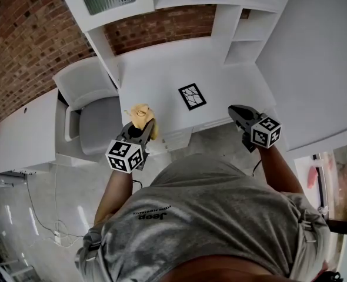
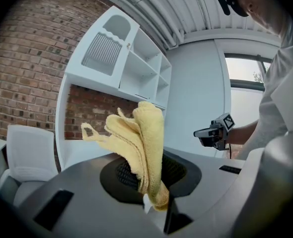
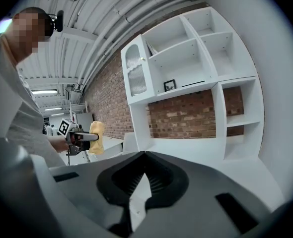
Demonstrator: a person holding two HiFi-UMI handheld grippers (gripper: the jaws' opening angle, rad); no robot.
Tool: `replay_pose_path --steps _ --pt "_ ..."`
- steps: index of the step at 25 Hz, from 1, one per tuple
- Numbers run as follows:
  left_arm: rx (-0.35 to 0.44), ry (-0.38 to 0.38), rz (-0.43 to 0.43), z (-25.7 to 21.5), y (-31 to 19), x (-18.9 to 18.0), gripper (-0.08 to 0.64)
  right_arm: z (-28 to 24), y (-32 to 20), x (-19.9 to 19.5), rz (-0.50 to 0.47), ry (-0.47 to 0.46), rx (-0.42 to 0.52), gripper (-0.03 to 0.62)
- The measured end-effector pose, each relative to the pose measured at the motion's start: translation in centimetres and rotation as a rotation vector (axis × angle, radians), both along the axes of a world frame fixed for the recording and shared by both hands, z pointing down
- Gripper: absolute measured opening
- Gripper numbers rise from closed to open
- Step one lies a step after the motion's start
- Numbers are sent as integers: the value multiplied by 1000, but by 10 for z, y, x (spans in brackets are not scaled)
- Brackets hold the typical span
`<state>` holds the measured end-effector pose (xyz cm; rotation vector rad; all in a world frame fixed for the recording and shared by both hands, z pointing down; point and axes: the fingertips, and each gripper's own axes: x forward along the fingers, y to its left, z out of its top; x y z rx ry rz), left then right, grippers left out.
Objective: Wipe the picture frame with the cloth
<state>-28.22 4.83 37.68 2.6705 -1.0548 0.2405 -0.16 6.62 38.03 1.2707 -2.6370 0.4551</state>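
The picture frame (image 1: 192, 96) lies flat on the counter (image 1: 156, 69), not wiped yet, with the left gripper (image 1: 146, 128) at its eight o'clock, jaws squeezing the yellow cloth (image 1: 140, 115), and the right gripper (image 1: 239, 114) at four o'clock, jaws shut on nothing; next, I think, the cloth must go to the frame.

**A home-office corner set up in an industrial loft**

A red brick wall (image 1: 20, 46) runs behind a white desk (image 1: 156, 69). On the desk stands a white shelf unit (image 3: 196, 48) with open cubbies and a ribbed-glass door (image 3: 135, 76). A pale armchair (image 1: 85, 81) sits at the desk's left. Overhead, the ribbed metal ceiling (image 3: 107, 33) carries bare pipes (image 3: 136, 14) and a strip light (image 3: 44, 91). The floor (image 1: 38, 187) is glossy, and a loose cable (image 1: 55, 210) trails on it.
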Motion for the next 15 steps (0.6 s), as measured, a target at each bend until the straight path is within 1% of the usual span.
replay_pose_path --steps 4,7,11,15 --pt "-11 4 -23 5 -16 -8 81 2 -22 -5 -26 9 -7 15" --pt "-18 -3 -53 8 -29 -7 81 7 -42 -5 -60 0 -8 15" --pt "-17 -26 -101 8 -45 5 81 15 -72 5 -119 -26 -13 15" --pt "-8 -62 -177 8 -62 24 81 24 -114 23 -206 -49 -3 15"
